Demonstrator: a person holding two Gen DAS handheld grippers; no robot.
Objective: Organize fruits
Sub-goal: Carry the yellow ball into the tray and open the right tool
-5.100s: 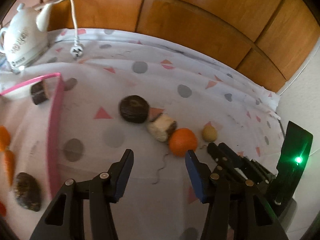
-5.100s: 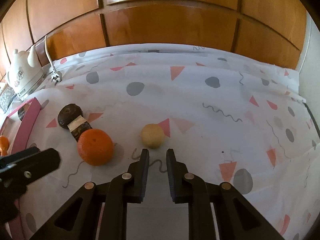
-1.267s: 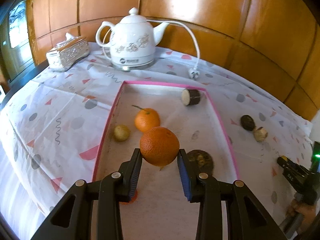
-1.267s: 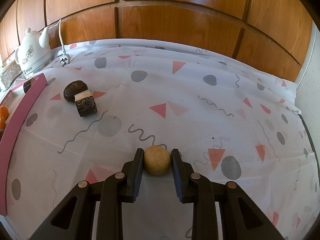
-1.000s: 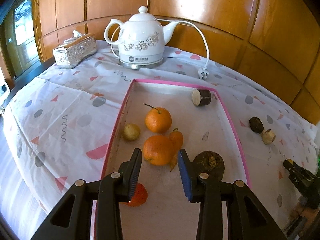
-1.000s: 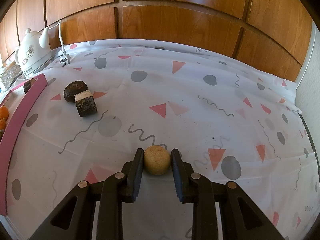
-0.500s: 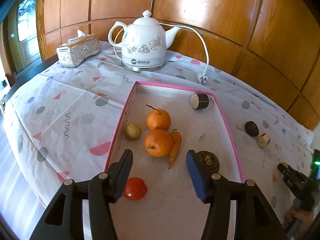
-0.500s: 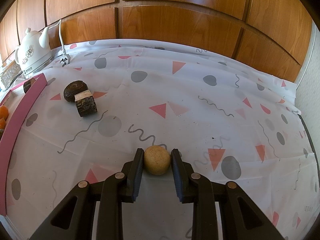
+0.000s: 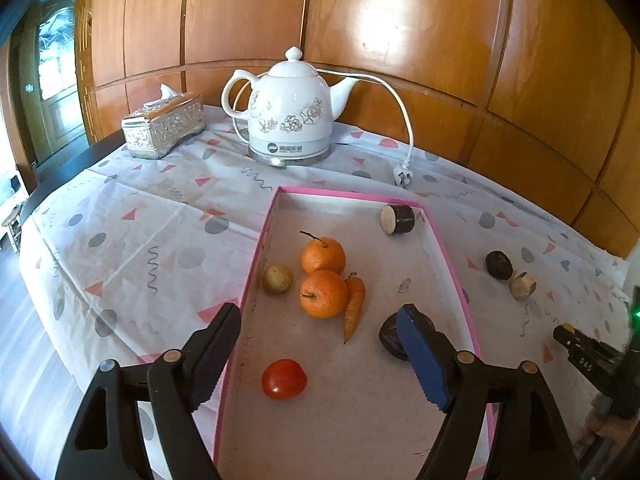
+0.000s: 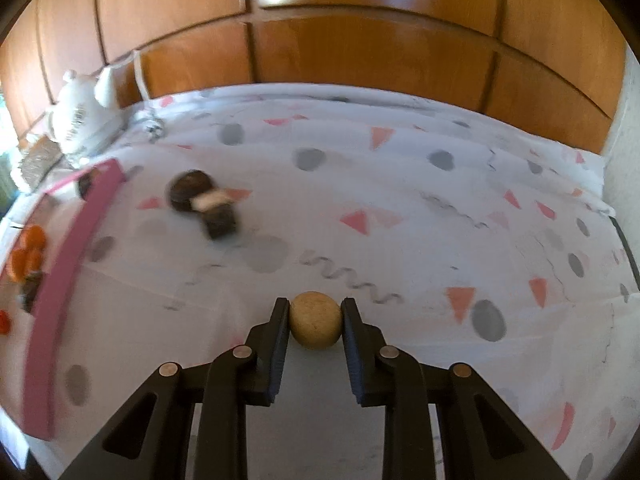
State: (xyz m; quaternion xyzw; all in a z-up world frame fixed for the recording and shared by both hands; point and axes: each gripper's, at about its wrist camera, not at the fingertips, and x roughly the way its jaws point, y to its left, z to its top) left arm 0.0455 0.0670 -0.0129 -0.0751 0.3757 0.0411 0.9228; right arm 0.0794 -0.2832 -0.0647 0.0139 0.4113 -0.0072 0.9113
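Note:
A pink-rimmed tray (image 9: 450, 256) holds two oranges (image 9: 323, 293), a carrot (image 9: 353, 307), a tomato (image 9: 284, 378), a small tan fruit (image 9: 277, 278), a cut dark piece (image 9: 397, 219) and a dark round fruit (image 9: 389, 335). My left gripper (image 9: 320, 352) is open and empty above the tray's near end. My right gripper (image 10: 315, 325) is shut on a small tan round fruit (image 10: 315, 324), lifted above the tablecloth. A dark round fruit (image 10: 188, 194) and a cut dark piece (image 10: 218, 214) lie on the cloth right of the tray (image 10: 68, 276).
A white electric kettle (image 9: 289, 114) with cord and plug (image 9: 403, 176) stands behind the tray. A silver tissue box (image 9: 164, 126) is at the back left. Wooden panels back the table. The table edge drops off at the left. The right gripper's tip (image 9: 580, 350) shows at the right.
My left gripper let the orange go beside the other orange in the tray, opened wide and drew back. My right gripper, shut on the tan fruit, now moves; its view is blurred and shifted.

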